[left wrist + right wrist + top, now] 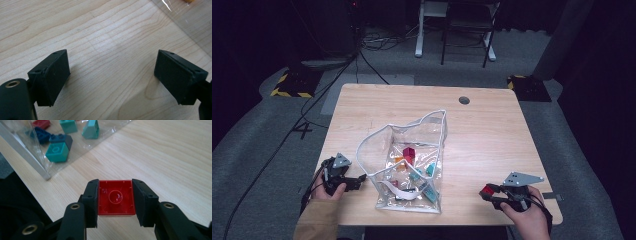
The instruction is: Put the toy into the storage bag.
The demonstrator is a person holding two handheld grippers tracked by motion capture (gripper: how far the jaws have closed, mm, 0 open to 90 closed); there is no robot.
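Observation:
A clear plastic bag (409,160) with a white rim lies open in the middle of the wooden table (492,130). Inside it are several toy bricks: red (409,153), orange, teal (57,152) and dark blue (61,138). My right gripper (488,193) is near the table's front right edge, shut on a red brick (115,197) whose hollow underside faces the camera. My left gripper (358,181) rests at the front left, just left of the bag, with its jaws wide apart over bare wood and nothing between them (111,75).
The bag's edge (190,20) lies close to the left gripper's far side. A round cable hole (464,100) sits at the table's back. Beyond the table are a chair, a white desk leg and cables on grey carpet.

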